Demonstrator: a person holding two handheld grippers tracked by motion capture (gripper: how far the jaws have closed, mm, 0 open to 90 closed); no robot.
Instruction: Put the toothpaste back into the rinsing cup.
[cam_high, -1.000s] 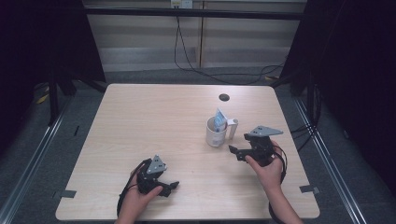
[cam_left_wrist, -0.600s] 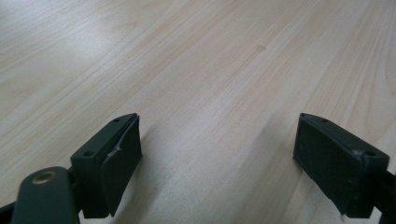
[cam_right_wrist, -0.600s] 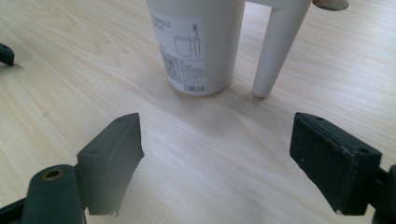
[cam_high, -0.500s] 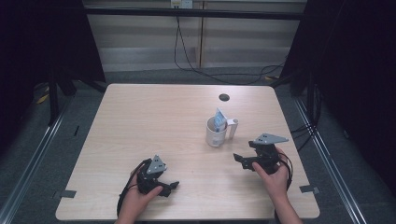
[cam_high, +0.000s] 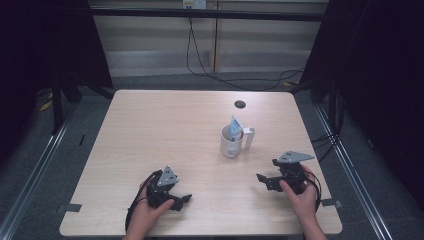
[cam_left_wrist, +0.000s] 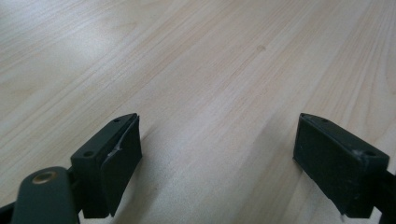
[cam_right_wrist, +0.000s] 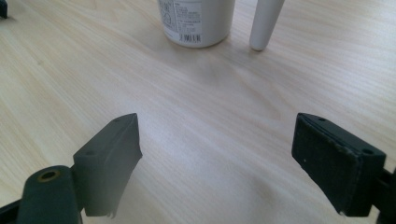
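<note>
So both grippers are just sitting low at the bottom of the high view. The left gripper (cam_high: 182, 199) is at the lower left of the frame, jaws spread wide with nothing between them, and its own view has bare wood grain of the table (cam_left_wrist: 224, 60) in the gap. The right gripper (cam_high: 262, 178) is at the lower right, also spread wide and holding nothing. The white mug (cam_high: 231, 141) stands upright a bit right of centre in the high view, near the right gripper but clearly apart from it, with a bluish packet (cam_high: 235, 127) sticking out of its top. In the right gripper view the mug's base (cam_right_wrist: 196, 21) is at the top centre, its handle (cam_right_wrist: 265, 23) just to the right. There's a small dark round hole (cam_high: 240, 104) in the tabletop above the mug.
</note>
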